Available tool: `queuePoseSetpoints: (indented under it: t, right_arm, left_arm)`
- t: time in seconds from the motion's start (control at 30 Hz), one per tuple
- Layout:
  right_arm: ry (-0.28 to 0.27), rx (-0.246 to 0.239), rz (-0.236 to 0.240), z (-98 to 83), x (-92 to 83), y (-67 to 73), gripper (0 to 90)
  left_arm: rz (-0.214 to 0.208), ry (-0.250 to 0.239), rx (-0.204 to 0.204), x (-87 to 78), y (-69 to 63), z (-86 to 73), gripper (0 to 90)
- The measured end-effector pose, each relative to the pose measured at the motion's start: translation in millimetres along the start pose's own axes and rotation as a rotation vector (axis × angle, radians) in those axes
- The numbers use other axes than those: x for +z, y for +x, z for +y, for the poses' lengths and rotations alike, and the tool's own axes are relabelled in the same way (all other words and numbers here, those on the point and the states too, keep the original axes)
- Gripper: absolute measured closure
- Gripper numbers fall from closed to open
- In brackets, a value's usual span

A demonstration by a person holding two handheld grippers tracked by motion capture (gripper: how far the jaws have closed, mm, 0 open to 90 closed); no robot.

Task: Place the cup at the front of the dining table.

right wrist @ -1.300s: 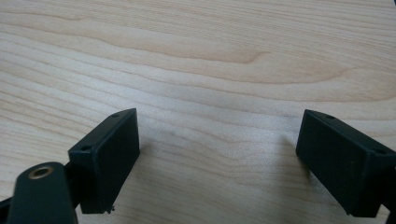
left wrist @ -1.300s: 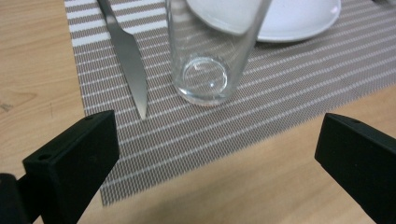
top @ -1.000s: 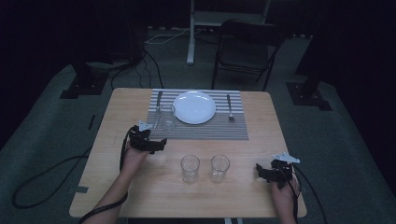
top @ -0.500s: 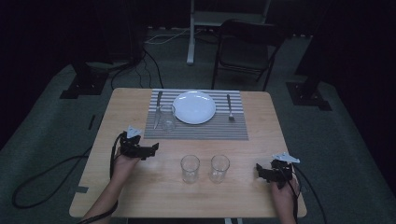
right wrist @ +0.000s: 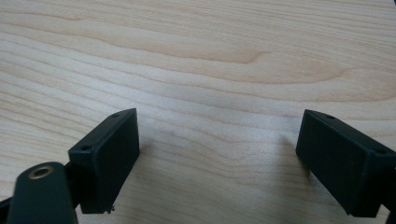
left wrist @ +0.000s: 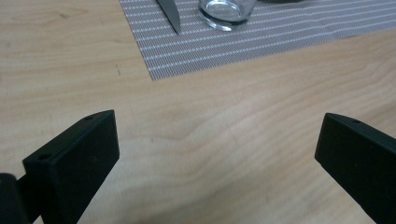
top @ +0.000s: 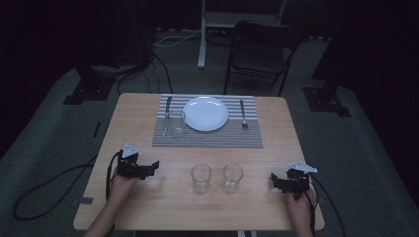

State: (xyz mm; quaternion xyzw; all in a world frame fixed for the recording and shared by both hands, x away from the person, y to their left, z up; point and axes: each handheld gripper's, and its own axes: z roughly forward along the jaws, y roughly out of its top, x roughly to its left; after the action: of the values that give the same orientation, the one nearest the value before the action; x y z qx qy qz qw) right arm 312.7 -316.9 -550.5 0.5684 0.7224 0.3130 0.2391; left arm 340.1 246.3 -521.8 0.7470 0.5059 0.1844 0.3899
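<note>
A white plate (top: pixel 205 113) lies on a grey striped placemat (top: pixel 207 136) at the table's far side, with a knife (top: pixel 167 108) on its left and a fork (top: pixel 243 114) on its right. One clear glass (top: pixel 177 124) stands on the mat by the knife; its base (left wrist: pixel 226 10) and the knife tip (left wrist: pixel 170 16) show in the left gripper view. Two more glasses (top: pixel 201 178) (top: pixel 232 177) stand side by side near the front. My left gripper (top: pixel 154 166) rests open at the front left, jaws wide over bare wood. At the front right, my right gripper (top: pixel 273 180) is open too.
The wooden table (top: pixel 148 207) stands on a dark floor. A black chair (top: pixel 259 54) is behind it, and cables (top: pixel 44 182) run across the floor at the left. Dark stands (top: pixel 89 86) sit at both far sides.
My left gripper has drawn back from the glass on the mat towards the front left of the table, empty. The right gripper has stayed put.
</note>
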Motion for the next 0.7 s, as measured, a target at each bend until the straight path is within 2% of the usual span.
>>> queuePoseSetpoints:
  t: [0.3,0.53,0.63,0.7]
  right_arm:
    - [0.000,0.001,0.000,0.0,-0.1,0.1,13.2]
    - [0.001,0.001,0.000,0.0,-0.1,0.1,13.2]
    - [0.001,0.001,0.000,0.1,-0.1,0.1,13.2]
    - [0.001,0.001,0.000,0.0,-0.1,0.1,13.2]
  left_arm:
    - [-0.013,-0.018,-0.038,-13.6,4.2,-15.7,0.2]
    - [-0.001,-0.021,-0.019,-20.9,1.7,-27.0,0.3]
    - [0.012,-0.042,-0.024,-25.9,0.2,-30.3,0.3]
    - [0.007,-0.038,-0.025,-28.0,0.4,-33.4,0.3]
